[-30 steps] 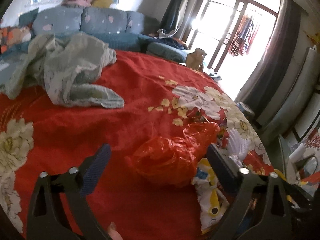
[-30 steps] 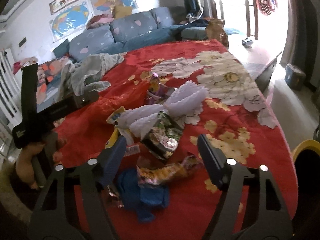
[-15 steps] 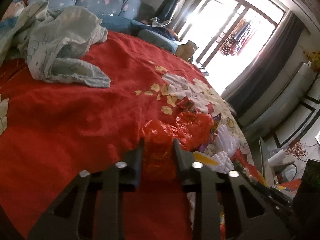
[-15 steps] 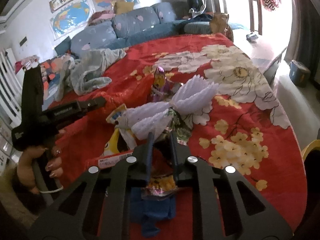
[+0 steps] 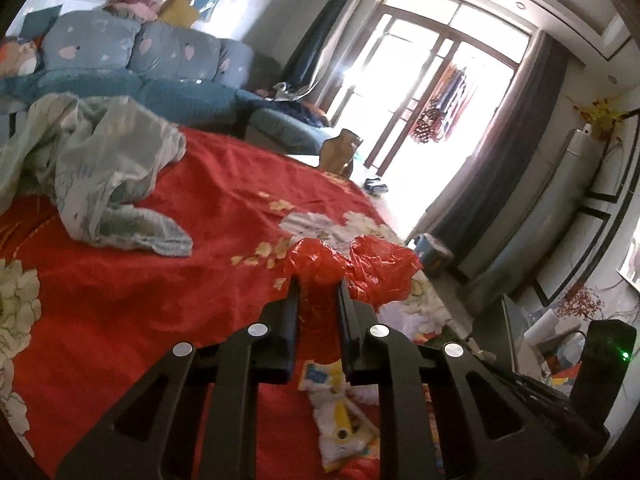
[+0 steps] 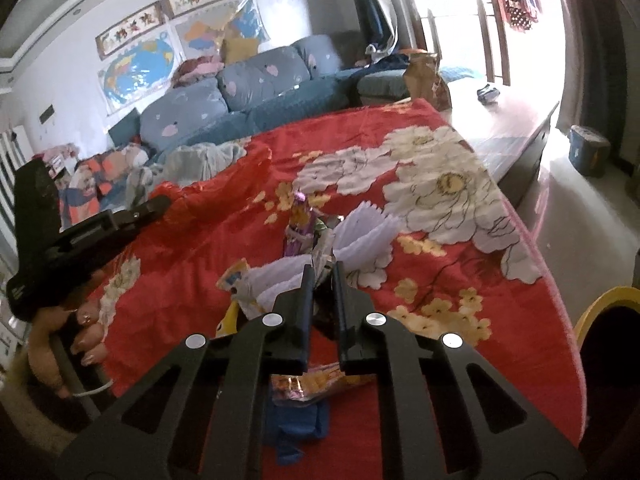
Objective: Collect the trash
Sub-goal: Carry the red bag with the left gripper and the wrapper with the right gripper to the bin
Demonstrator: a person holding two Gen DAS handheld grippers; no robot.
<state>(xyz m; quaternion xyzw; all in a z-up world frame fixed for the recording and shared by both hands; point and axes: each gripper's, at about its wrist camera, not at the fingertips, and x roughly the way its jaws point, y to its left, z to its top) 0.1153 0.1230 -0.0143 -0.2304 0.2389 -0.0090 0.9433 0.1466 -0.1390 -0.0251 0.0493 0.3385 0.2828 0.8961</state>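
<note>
Trash is pinched in both grippers, and the thin red bag (image 5: 352, 268) bunched between the nearly closed left gripper (image 5: 317, 294) could tear or slip, while the foil wrapper (image 6: 323, 256) clamped between the right gripper (image 6: 322, 280) fingers could slide free above the bedspread (image 6: 440, 280).

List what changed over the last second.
Both grippers went from open to shut: the left gripper closed on the red bag and lifted it; the right gripper closed on a dark wrapper. The grey cloth stayed put.
</note>
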